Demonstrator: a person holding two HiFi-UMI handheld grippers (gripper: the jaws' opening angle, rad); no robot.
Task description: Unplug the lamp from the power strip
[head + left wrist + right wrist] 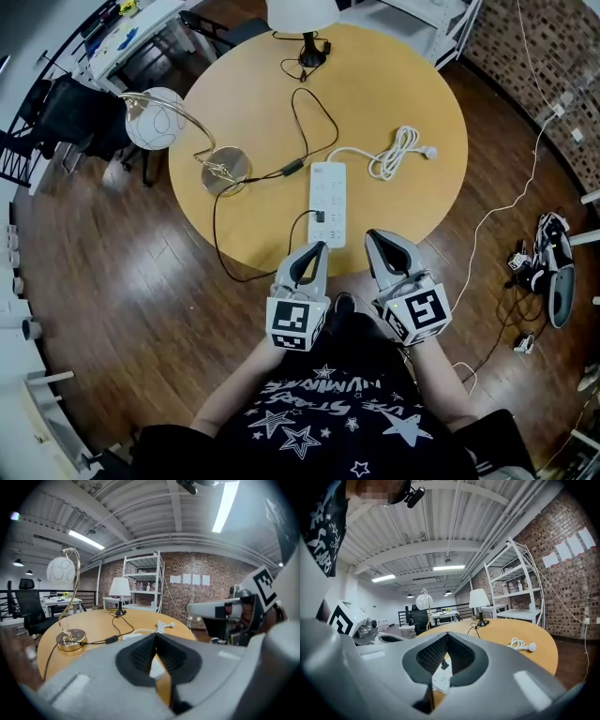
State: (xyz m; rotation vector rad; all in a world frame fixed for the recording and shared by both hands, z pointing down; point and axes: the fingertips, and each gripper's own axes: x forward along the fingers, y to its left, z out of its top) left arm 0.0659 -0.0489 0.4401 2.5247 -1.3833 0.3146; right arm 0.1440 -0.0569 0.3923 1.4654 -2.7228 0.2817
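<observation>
"So where does the plug sit against the two grippers?"

"Just ahead of the left gripper's jaws, seated in the end of the strip nearest them, on the desk. The right gripper is just beside that same end, on the other side. Both pairs of jaws are closed, with nothing in them."

"How should it handle?"

"Probably a small, hard, light body, held fast by its prongs. The strip looks light too and would likely lift along with it, so one pair of jaws ought to pin the strip flat while the other pulls."

"And where should the jaws take hold?"

"Across the plug's opposite sides, low on the body, drawing straight out of the socket. The cord trailing off to the left of the jaws is thin and soft, so a tug there could slip or strain it."

"Anything before that?"

"The pulling jaws must open first."
</observation>
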